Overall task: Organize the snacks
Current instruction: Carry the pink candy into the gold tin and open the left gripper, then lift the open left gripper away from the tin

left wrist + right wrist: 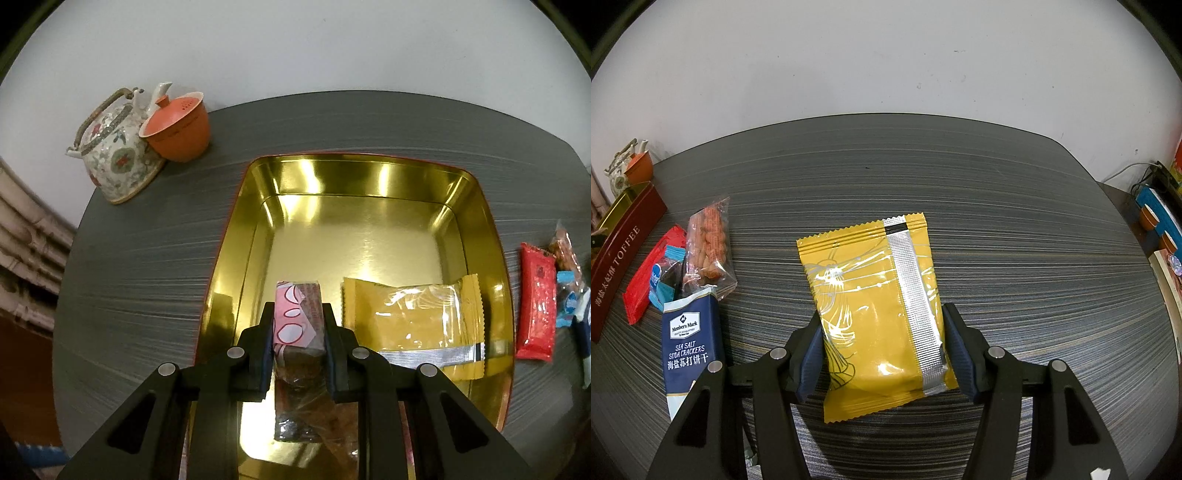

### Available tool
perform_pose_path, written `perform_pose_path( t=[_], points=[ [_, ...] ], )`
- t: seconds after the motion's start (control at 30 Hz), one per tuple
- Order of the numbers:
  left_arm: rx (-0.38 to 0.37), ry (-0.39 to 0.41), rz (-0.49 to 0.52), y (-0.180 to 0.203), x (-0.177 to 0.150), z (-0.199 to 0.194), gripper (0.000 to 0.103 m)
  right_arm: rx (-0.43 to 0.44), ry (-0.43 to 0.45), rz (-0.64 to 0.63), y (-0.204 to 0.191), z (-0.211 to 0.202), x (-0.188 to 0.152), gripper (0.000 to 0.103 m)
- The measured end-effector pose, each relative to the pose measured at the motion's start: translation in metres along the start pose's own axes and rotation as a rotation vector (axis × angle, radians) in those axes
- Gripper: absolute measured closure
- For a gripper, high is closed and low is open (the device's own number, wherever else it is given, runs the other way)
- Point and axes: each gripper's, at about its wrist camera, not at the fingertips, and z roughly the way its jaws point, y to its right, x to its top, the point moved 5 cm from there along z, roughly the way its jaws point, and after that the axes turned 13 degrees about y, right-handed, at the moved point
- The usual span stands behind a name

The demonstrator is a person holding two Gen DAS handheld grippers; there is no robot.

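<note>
Left gripper point(298, 328) clamped on pink snack bar point(297, 317) over gold tin point(229, 240). Right gripper point(882, 350) closed on yellow packet point(871, 295) above striped grey table point(1015, 240); white wall point(886, 55) behind

Home-type room: teapot point(114, 155) w/ lidded cup point(177, 127) on striped table point(997, 221).

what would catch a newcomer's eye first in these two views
The shiny gold tin fills the left wrist view, one yellow packet lying inside it and a pink-wrapped snack clamped in the left gripper above it. In the right view, the right gripper straddles another yellow packet.
</note>
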Motion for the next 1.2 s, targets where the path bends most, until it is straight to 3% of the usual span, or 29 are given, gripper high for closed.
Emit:
perform_pose_path(
  t=[0.37,0.43,0.5,1.2],
  points=[
    [0.019,-0.011,-0.02,-0.005,-0.001,-0.009,0.072,-0.001,0.0,-0.002,0.0,0.0,0.0,0.047],
    [0.025,-0.008,-0.026,-0.007,-0.001,-0.012,0.056,-0.002,0.0,-0.002,0.0,0.0,0.0,0.047],
    [0.031,0.003,-0.02,-0.009,-0.001,-0.017,0.05,-0.003,-0.001,-0.003,0.0,0.0,0.0,0.047],
    [0.084,0.136,0.004,-0.014,-0.034,-0.118,0.047,-0.003,-0.001,-0.003,0.0,0.0,-0.001,0.046]
  ],
)
